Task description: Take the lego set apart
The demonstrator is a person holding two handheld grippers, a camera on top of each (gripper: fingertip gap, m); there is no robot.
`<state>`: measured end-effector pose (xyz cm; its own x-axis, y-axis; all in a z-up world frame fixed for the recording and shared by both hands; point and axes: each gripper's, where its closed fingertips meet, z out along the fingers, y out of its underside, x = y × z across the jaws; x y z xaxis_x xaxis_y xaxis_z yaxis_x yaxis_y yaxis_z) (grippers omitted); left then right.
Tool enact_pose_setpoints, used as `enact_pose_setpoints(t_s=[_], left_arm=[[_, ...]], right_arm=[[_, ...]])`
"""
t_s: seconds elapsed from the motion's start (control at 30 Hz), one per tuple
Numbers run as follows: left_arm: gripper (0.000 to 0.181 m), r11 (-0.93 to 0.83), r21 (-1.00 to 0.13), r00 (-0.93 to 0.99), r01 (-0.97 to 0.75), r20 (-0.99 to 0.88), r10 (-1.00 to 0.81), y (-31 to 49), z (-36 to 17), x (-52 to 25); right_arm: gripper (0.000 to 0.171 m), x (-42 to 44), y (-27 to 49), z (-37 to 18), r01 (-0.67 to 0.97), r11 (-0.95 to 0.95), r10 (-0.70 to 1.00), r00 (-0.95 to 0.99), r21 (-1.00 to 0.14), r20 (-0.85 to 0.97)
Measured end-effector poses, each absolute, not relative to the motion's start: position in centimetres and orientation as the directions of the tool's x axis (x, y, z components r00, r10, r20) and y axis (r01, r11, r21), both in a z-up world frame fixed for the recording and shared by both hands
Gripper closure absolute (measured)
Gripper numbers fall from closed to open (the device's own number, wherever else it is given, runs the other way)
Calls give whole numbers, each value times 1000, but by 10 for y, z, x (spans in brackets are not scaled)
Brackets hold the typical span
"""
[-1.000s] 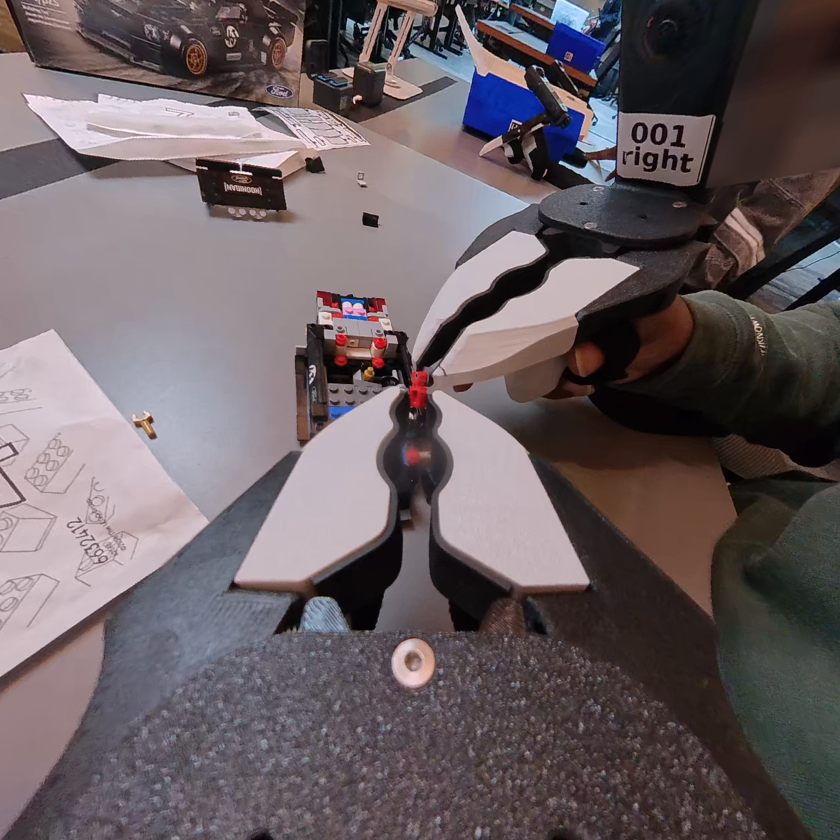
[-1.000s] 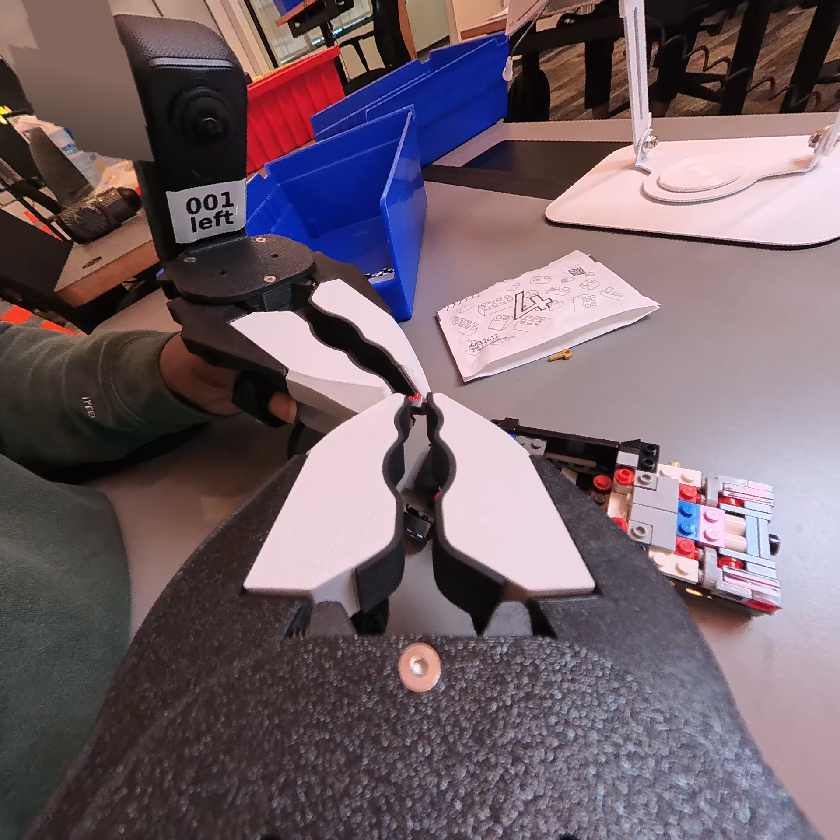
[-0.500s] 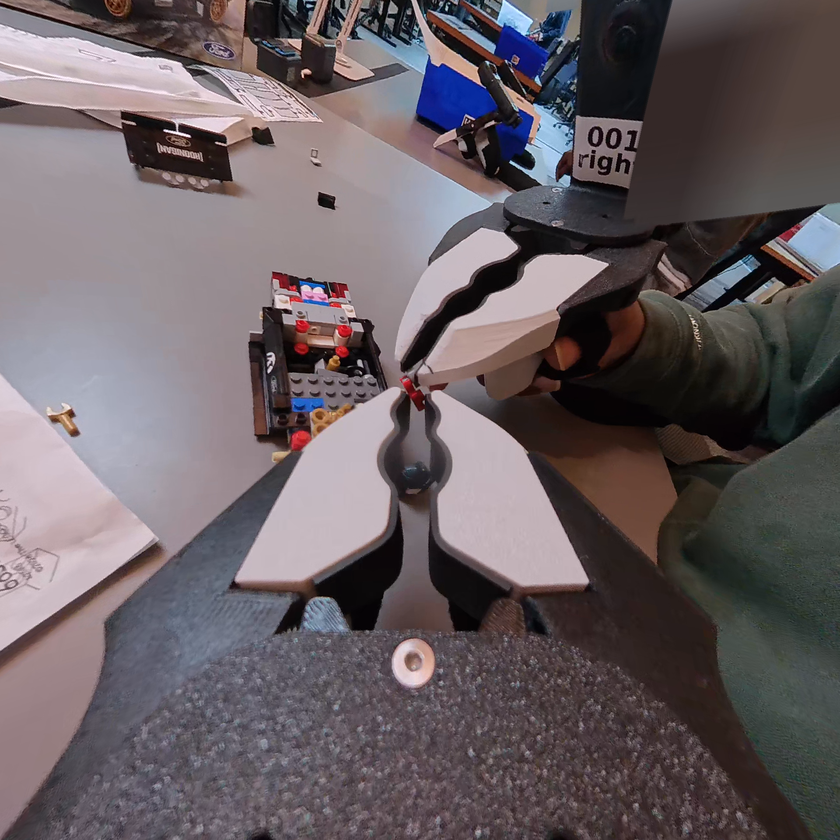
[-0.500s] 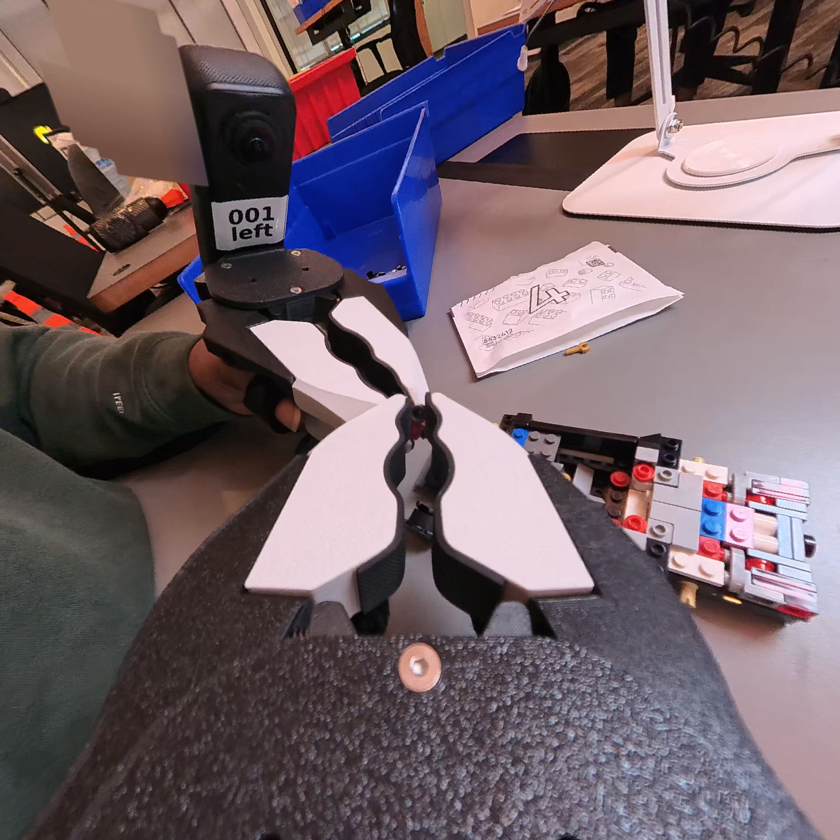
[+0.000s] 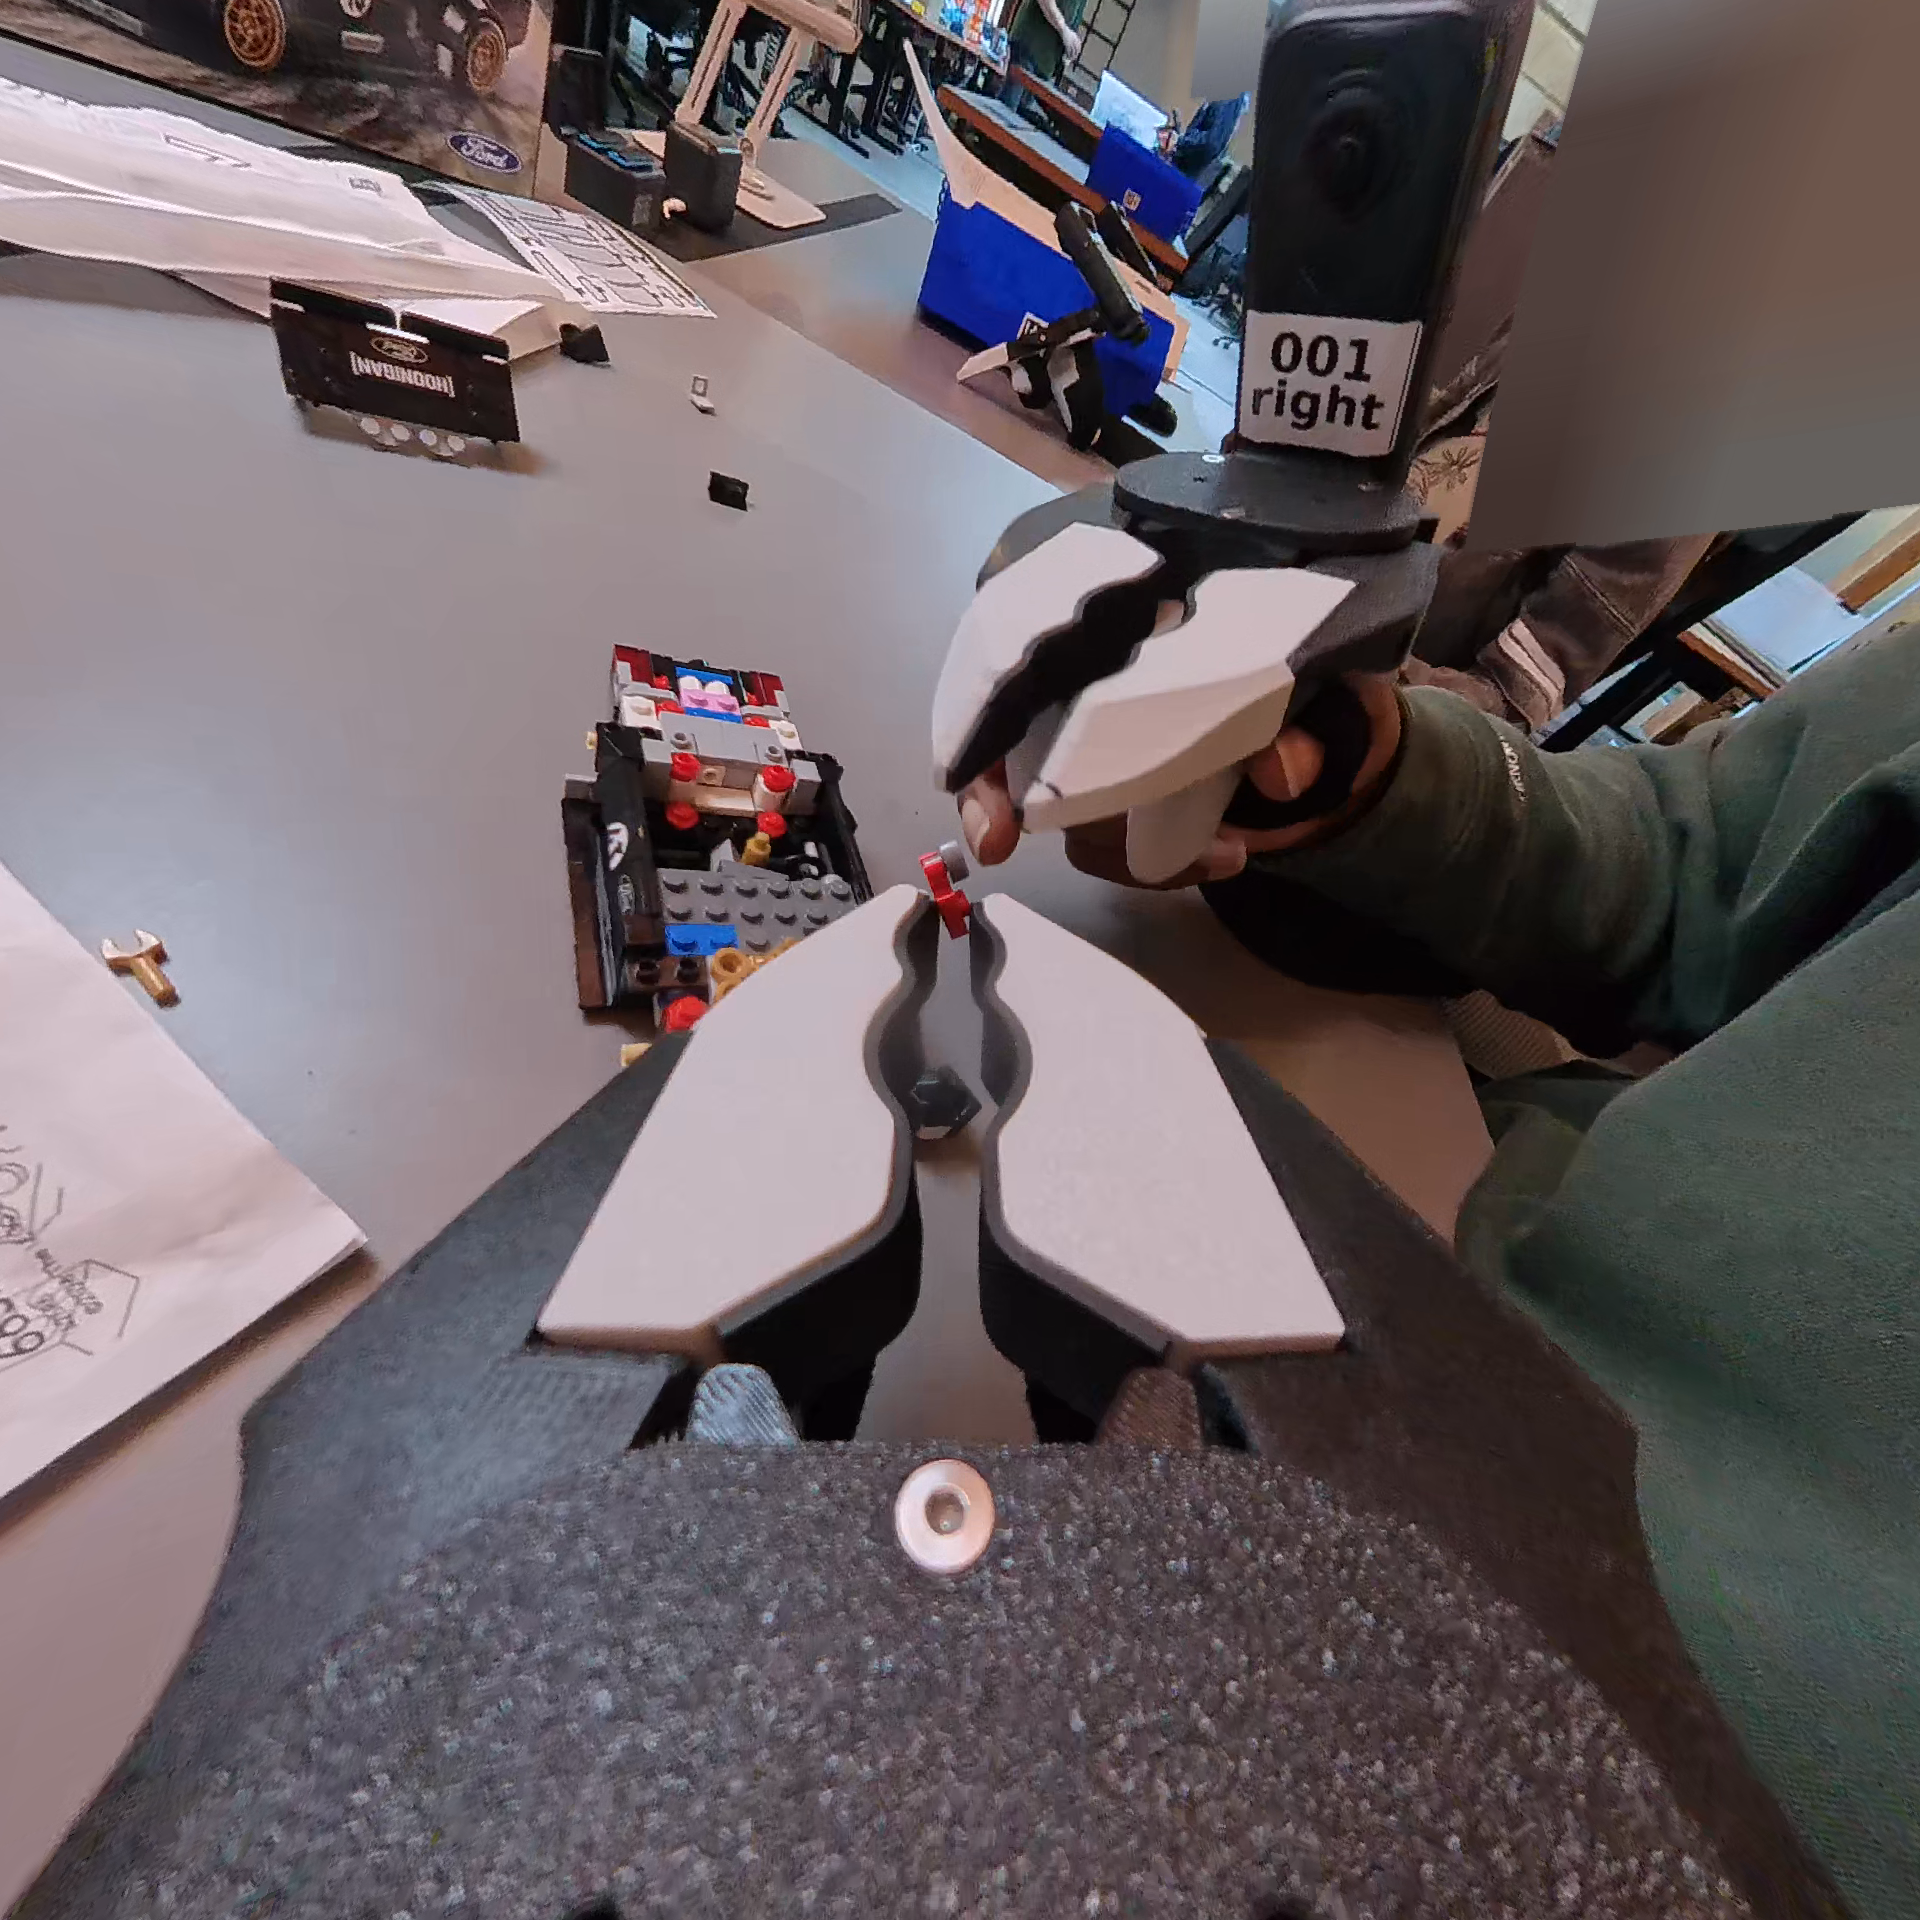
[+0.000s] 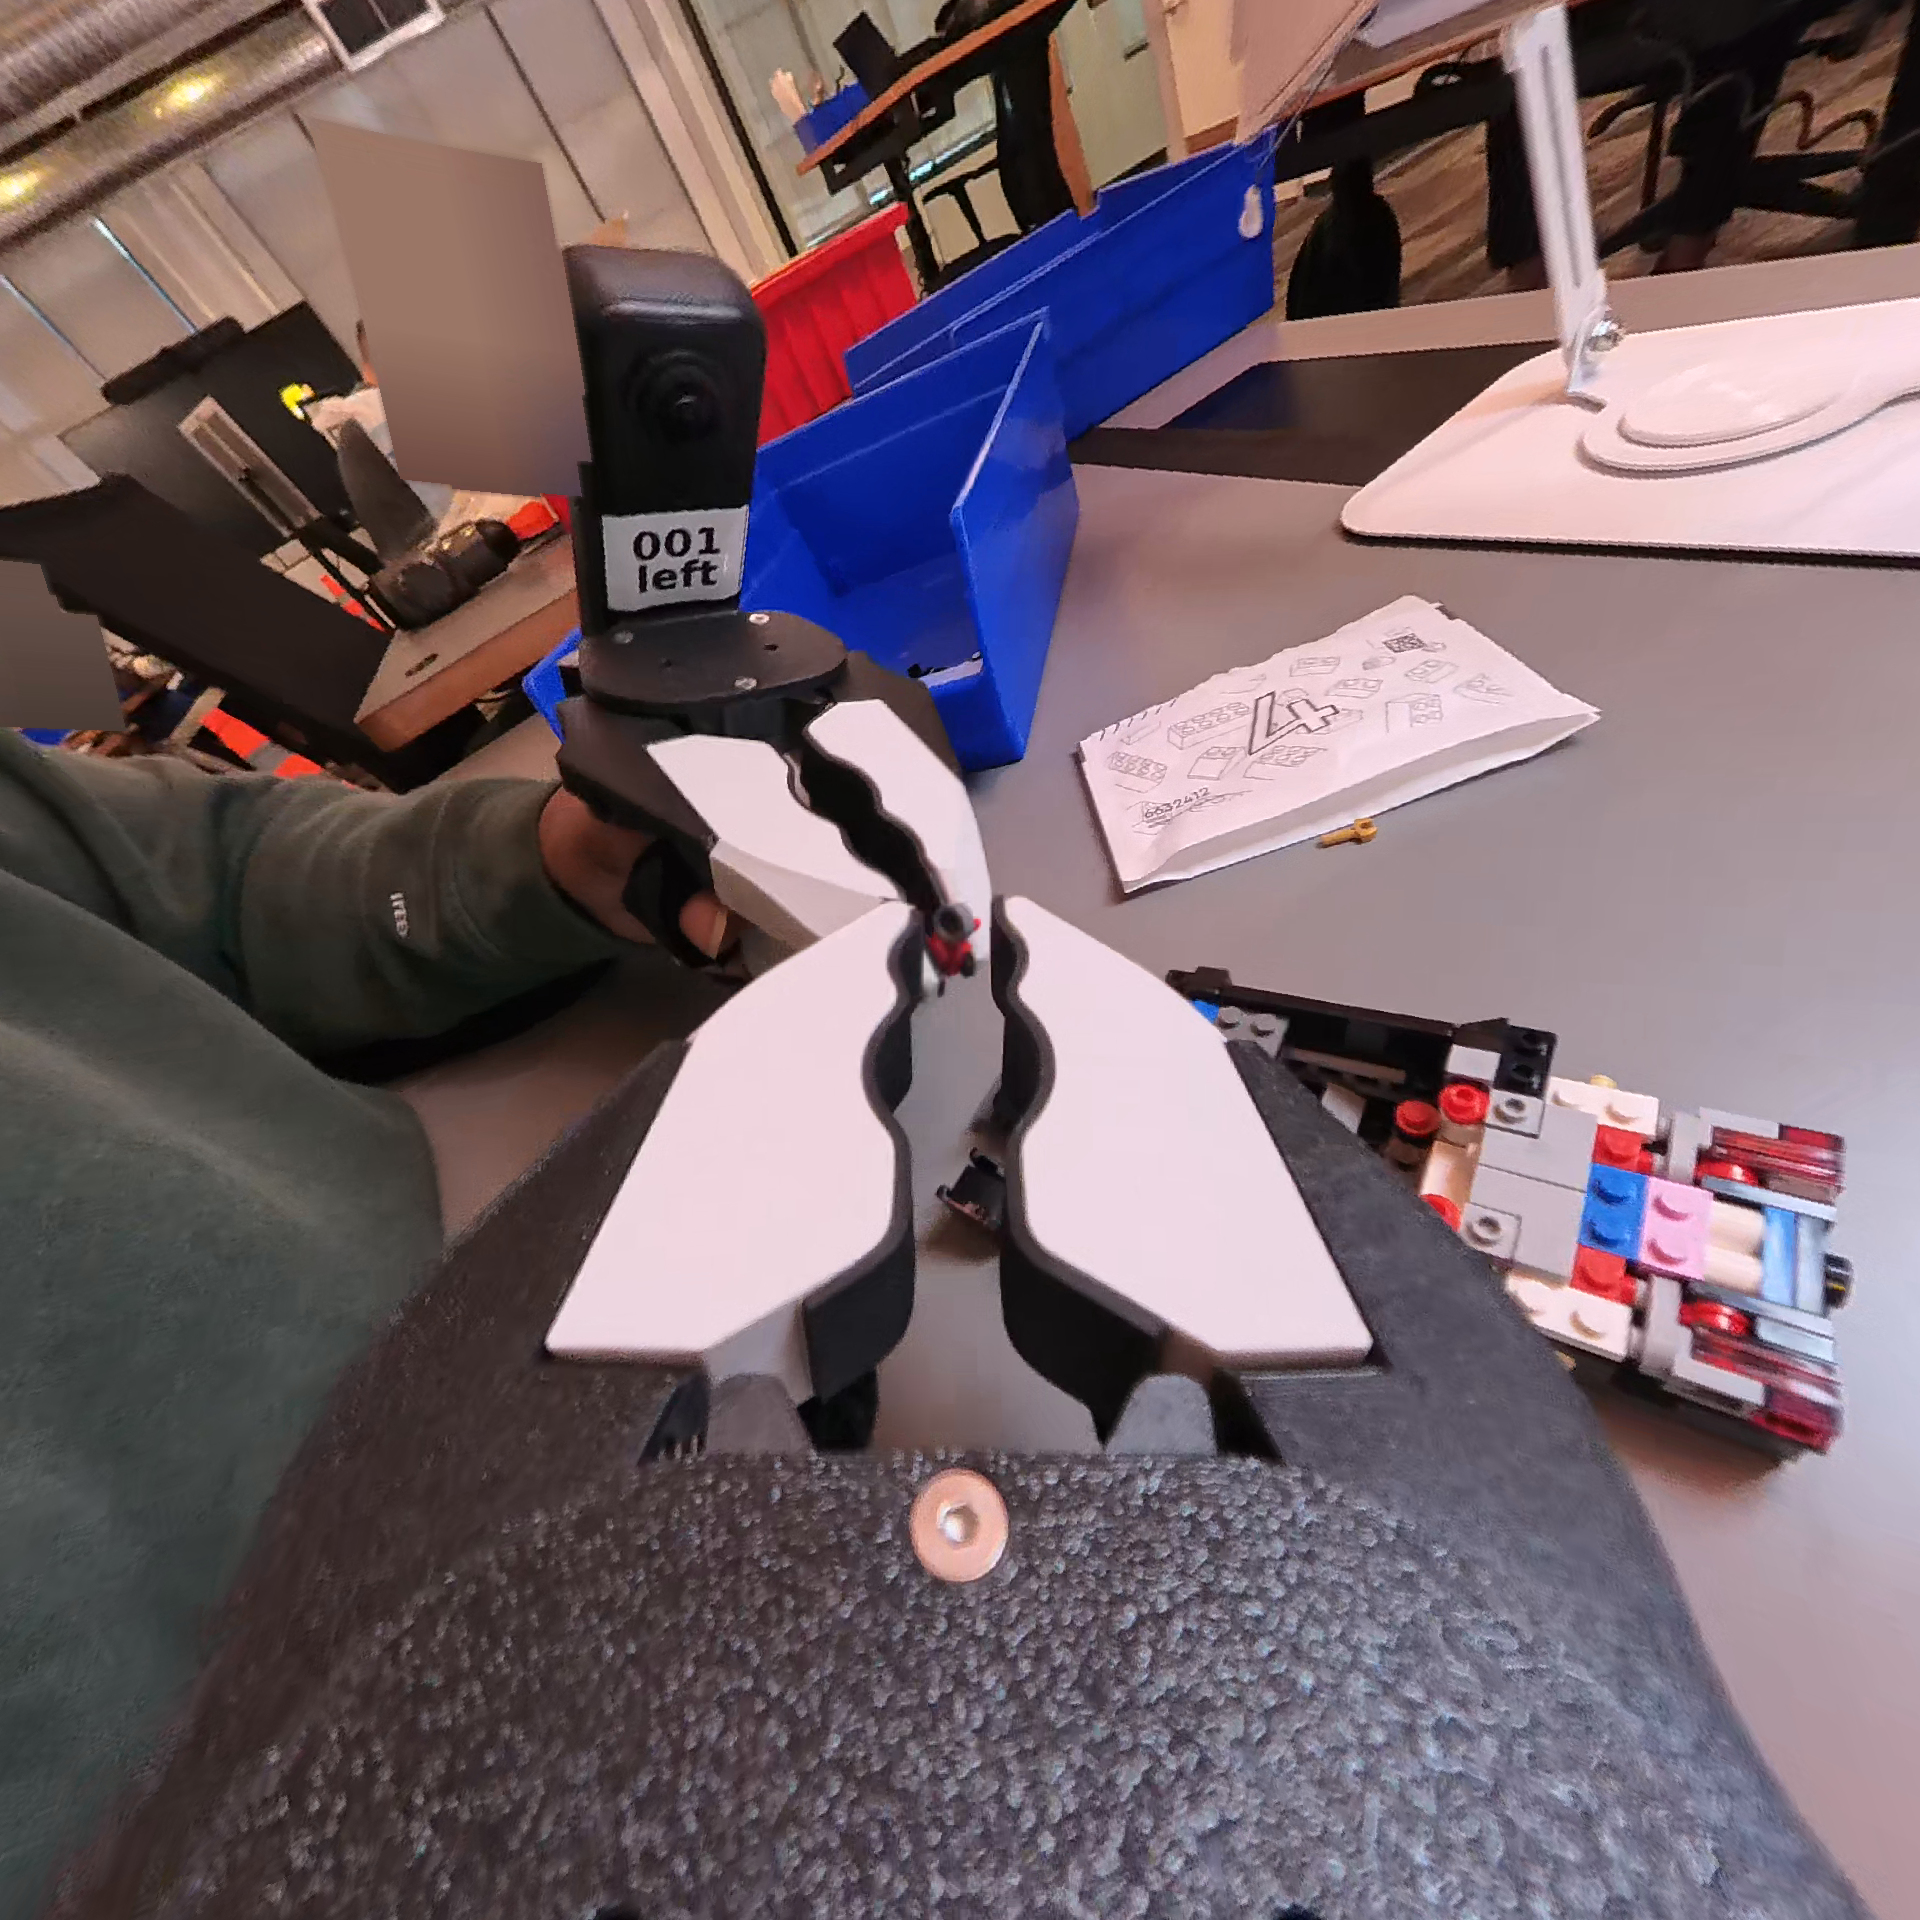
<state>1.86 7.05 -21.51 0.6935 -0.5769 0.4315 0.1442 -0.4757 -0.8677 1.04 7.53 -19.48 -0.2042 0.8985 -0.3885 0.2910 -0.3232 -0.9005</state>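
One small red piece (image 5: pixel 943 896) sits pinched in my left gripper (image 5: pixel 951 914), my right gripper (image 6: pixel 951 940) parted beside it, while most of the car (image 5: pixel 707 831) stays assembled on the table (image 5: pixel 312 644).

On your grey bench (image 5: pixel 312 623), a white paper bag (image 6: pixel 1320 738) printed with brick drawings lies at the upper right of the right wrist view. 1 blue bin (image 6: pixel 935 540) sits behind it at upper centre, and a white stand base (image 6: pixel 1662 457) fills the upper right corner. White paper sheets (image 5: pixel 208 208) lie at the upper left of the left wrist view.
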Motion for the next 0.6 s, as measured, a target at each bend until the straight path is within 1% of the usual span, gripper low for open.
enact_pose_setpoints(t_s=[0.1,0.2,0.33,0.53,0.6], left_arm=[[176,-474,-869,693,139,428,-580,70,-215,19],[176,-475,-870,689,131,424,-587,69,-216,23],[176,-471,-876,697,103,401,-594,69,-218,25],[175,-482,-869,696,109,413,-588,70,-220,22],[169,-522,-849,689,81,426,-587,68,-227,22]], right_arm=[[159,9,71,-201,317,-295,906,-205,-901,-369],[159,7,70,-203,325,-311,900,-202,-893,-386],[168,7,70,-203,334,-321,893,-205,-886,-401],[168,4,71,-205,370,-323,884,-211,-871,-418],[169,3,73,-209,412,-311,882,-211,-856,-422]])
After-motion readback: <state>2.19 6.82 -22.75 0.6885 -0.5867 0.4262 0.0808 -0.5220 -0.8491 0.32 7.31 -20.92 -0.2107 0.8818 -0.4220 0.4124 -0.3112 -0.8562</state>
